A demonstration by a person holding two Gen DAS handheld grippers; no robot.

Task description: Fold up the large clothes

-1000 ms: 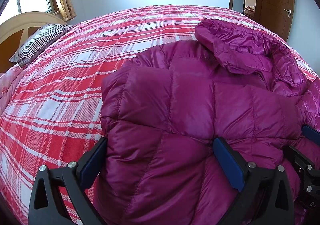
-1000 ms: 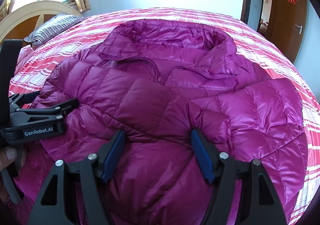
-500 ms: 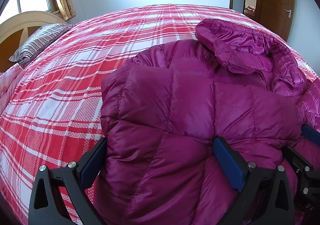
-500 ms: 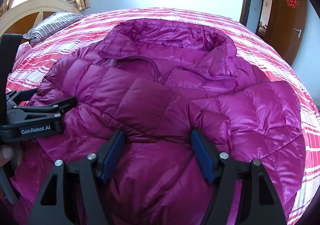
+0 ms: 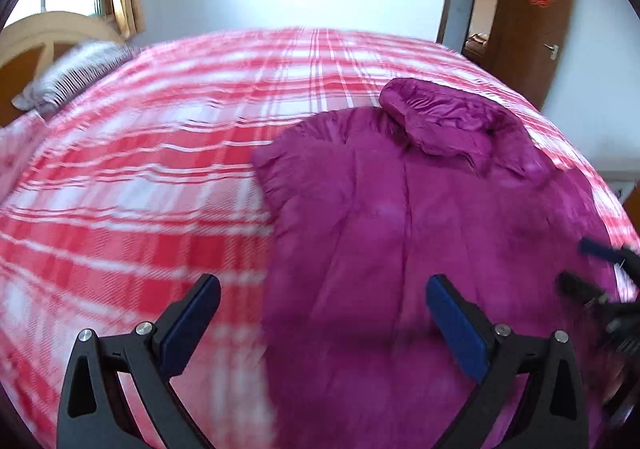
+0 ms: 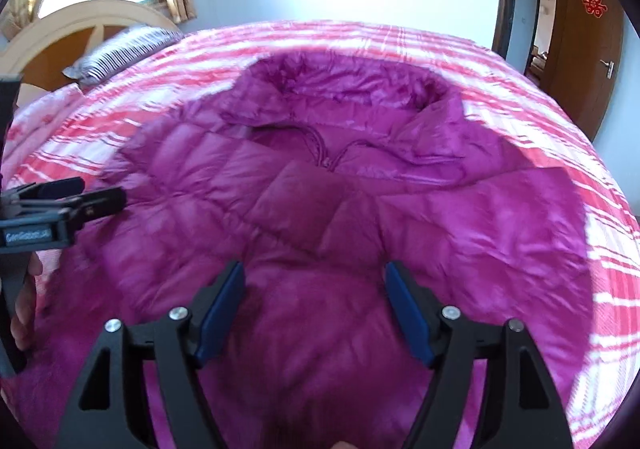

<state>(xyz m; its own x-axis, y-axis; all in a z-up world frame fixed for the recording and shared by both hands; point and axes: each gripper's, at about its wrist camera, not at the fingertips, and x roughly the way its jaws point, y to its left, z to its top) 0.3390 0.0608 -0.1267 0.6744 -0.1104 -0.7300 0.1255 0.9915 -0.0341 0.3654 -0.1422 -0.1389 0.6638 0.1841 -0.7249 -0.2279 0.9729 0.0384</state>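
Note:
A magenta down jacket (image 6: 400,217) lies front up on the red plaid bedspread (image 5: 140,189), collar toward the far side, with a sleeve folded across its chest. My right gripper (image 6: 314,301) hovers above the jacket's lower front; its jaws are opening, the pads press on nothing, and the fabric lies below them. My left gripper (image 5: 324,313) stands open wide over the jacket's left edge (image 5: 276,249), with bedspread under its left finger (image 5: 192,321). Each gripper appears at the edge of the other's view: the left gripper (image 6: 80,197) and the right gripper (image 5: 600,261). Both views are motion-blurred.
A striped pillow (image 6: 124,49) and a wooden headboard (image 6: 80,29) are at the far left under a curtained window. A brown door (image 6: 592,49) stands at the far right. Bare bedspread stretches to the left of the jacket. A hand (image 6: 24,309) holds the left gripper.
Both grippers have drawn back and up from the jacket, which now looks smaller. The left one also shifted left, so bedspread shows under its left finger. The puffed fabric no longer bulges between the fingers.

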